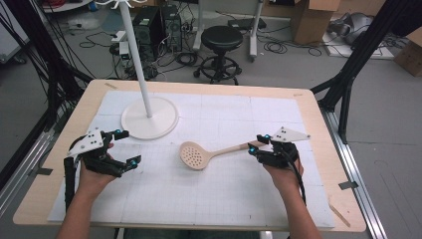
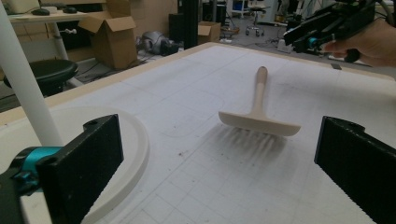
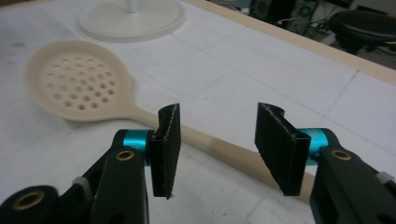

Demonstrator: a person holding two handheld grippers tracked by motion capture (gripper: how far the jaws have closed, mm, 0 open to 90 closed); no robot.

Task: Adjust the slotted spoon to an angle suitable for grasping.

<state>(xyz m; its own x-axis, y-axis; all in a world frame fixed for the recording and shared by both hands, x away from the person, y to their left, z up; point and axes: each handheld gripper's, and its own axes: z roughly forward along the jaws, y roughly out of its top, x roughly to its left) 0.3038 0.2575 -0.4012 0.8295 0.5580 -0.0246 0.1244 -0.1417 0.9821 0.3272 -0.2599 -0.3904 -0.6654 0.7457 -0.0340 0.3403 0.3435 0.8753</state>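
A cream skimmer spoon (image 1: 194, 155) lies on the white gridded mat (image 1: 214, 199), with its perforated head toward the middle and its handle pointing right. My right gripper (image 1: 259, 143) is open just over the handle's far end. In the right gripper view the handle (image 3: 224, 151) runs beneath the open right gripper (image 3: 220, 140), whose jaws hold nothing, and the head (image 3: 79, 84) lies ahead to the left. My left gripper (image 1: 128, 147) is open and empty left of the spoon. The left gripper (image 2: 224, 163) faces the spoon head (image 2: 259, 122) edge-on.
A white stand with a round base (image 1: 149, 118) and a tall pole (image 1: 137, 55) sits at the mat's back left, close to my left gripper. A thin wooden stick (image 1: 340, 214) lies at the table's front right corner. A black stool (image 1: 221, 40) and boxes stand beyond the table.
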